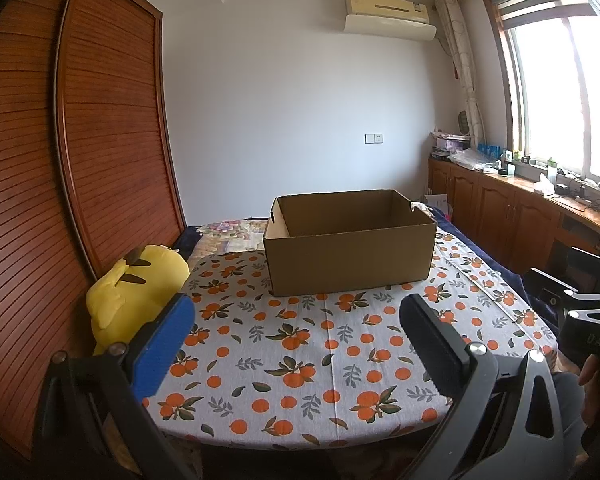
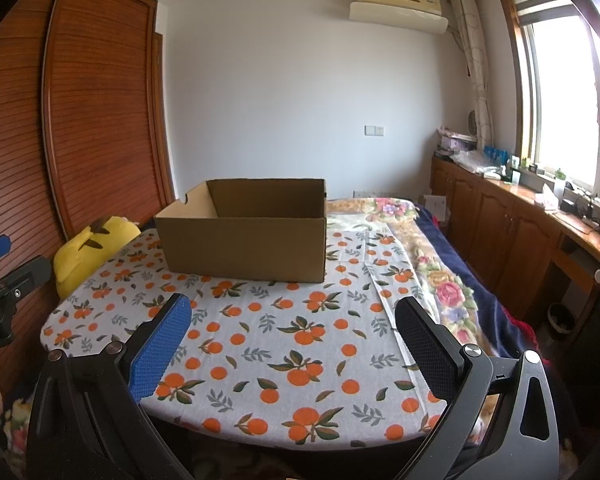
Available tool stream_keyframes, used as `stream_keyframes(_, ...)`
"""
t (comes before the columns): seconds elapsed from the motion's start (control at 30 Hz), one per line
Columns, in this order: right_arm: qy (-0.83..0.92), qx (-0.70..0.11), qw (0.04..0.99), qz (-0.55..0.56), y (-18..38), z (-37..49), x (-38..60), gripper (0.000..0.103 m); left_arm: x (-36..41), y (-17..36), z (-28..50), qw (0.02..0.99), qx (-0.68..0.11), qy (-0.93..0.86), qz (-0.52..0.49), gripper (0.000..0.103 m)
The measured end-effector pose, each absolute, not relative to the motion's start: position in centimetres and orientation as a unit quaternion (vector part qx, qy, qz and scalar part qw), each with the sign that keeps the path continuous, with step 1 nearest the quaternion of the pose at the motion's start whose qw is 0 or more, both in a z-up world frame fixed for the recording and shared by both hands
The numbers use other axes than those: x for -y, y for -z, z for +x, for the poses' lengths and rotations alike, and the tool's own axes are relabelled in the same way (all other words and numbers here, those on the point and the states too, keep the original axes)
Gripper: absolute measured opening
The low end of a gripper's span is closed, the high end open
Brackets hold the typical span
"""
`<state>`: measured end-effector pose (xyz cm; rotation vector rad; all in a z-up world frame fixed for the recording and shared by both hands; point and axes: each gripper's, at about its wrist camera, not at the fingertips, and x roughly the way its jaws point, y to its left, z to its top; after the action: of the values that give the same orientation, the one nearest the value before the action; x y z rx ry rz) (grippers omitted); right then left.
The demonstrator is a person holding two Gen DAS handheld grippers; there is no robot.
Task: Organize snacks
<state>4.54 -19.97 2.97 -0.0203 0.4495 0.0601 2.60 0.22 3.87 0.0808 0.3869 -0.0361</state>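
Fingers of the left gripper [image 1: 300,344] stand wide apart with nothing between them, and the right gripper [image 2: 296,344] is spread and unloaded likewise. Ahead of both, well apart, the cardboard box [image 1: 349,252] sits open-topped on the orange-print tablecloth [image 1: 300,360], long axis crosswise; neither gripper is plainly nearer. No snacks show. "DAS" is readable on the right gripper's body.

Left wrist view from the table's [image 1: 300,360] near edge, facing the box [image 1: 349,256], right wrist view alongside, further right, both sharing table, box, wardrobe [image 2: 80,100].
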Motion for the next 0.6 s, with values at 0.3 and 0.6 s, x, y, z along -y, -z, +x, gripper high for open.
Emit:
stream_keyframes(0.3, -0.029, -0.223, 0.974, -0.01, -2.98, 4.51, 19.95, 0.103, -0.18, -3.95, 2.5, 0.981, -0.191, 0.018, 0.04, 0.103)
stream_keyframes(0.6, -0.03, -0.223, 0.974, -0.01, -2.94, 4.53, 19.97, 0.103, -0.17, -3.95, 2.51, 0.981, -0.191, 0.018, 0.04, 0.103)
